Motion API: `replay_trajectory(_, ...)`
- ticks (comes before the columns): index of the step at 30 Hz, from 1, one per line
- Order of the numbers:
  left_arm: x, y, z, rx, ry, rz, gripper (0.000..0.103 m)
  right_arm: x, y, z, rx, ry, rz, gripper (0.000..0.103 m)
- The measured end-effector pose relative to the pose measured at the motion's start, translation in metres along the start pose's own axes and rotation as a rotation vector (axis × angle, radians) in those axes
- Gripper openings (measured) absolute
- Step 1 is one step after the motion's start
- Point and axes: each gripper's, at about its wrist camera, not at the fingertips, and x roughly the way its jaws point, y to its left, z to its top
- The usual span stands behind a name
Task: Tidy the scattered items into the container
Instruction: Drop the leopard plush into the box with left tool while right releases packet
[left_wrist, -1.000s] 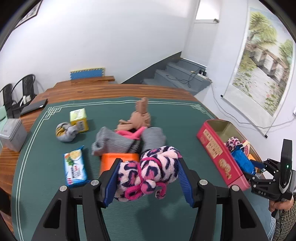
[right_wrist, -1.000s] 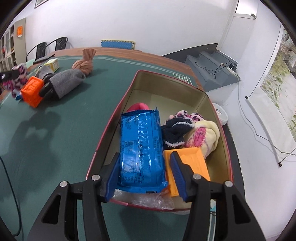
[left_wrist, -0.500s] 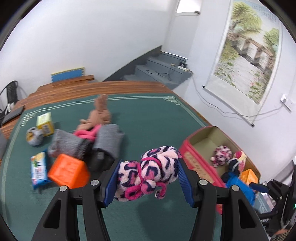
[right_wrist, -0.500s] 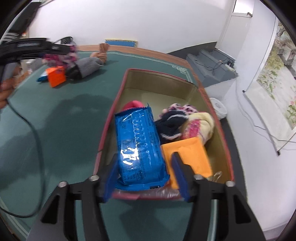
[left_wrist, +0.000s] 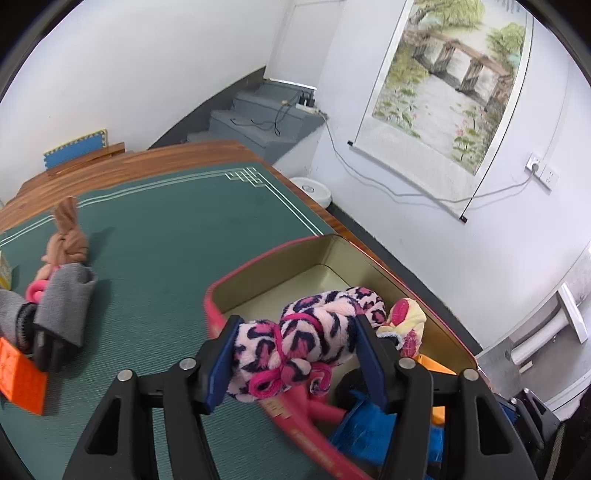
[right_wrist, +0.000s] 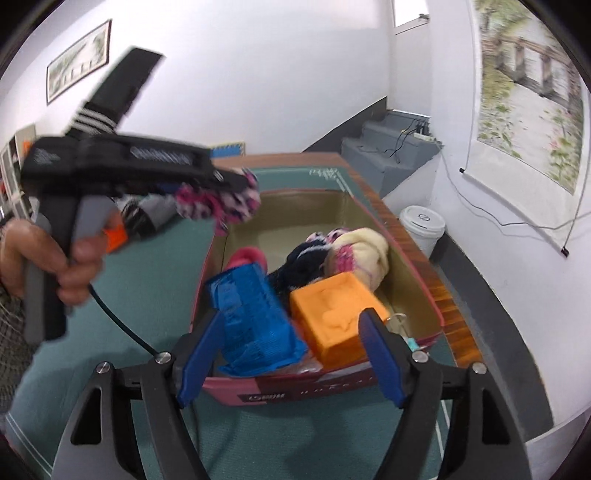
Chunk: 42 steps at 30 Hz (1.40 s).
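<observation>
Left hand-held gripper (left_wrist: 295, 350) clamps leopard-print sock bundle (left_wrist: 295, 336); right hand-held gripper (right_wrist: 288, 354) (blurred) gapes empty.

A plain white-walled room, likely a home or small office: a wooden table (left_wrist: 177, 162) under green felt, a landscape scroll (left_wrist: 450, 81), grey stairs (left_wrist: 258, 118) (cables trailing), a wall socket (left_wrist: 541, 170).

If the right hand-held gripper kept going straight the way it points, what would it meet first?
Probably the blue snack packet and orange block at the near end of the red tin; the right hand-held gripper, open, aims there. Depth is unclear.
</observation>
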Motion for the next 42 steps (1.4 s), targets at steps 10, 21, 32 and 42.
replay_trajectory(10, 0.02, -0.001, -0.007, -0.02, 0.067, 0.051, 0.081, -0.004, 0.0, 0.004, 0.047, -0.048, 0.032, 0.079)
replay_trajectory(21, 0.002, 0.021, -0.013, -0.078, 0.064, 0.04, 0.081, -0.002, 0.008, 0.011, 0.052, -0.055, 0.025, 0.08)
replay_trajectory(32, -0.028, 0.041, -0.017, -0.085, 0.021, 0.003, 0.085, 0.03, 0.027, 0.01, -0.05, 0.048, -0.123, 0.08)
replay_trajectory(42, -0.062, 0.098, -0.035, -0.145, 0.003, 0.085, 0.085, 0.075, 0.03, 0.031, -0.058, 0.141, -0.246, 0.084)
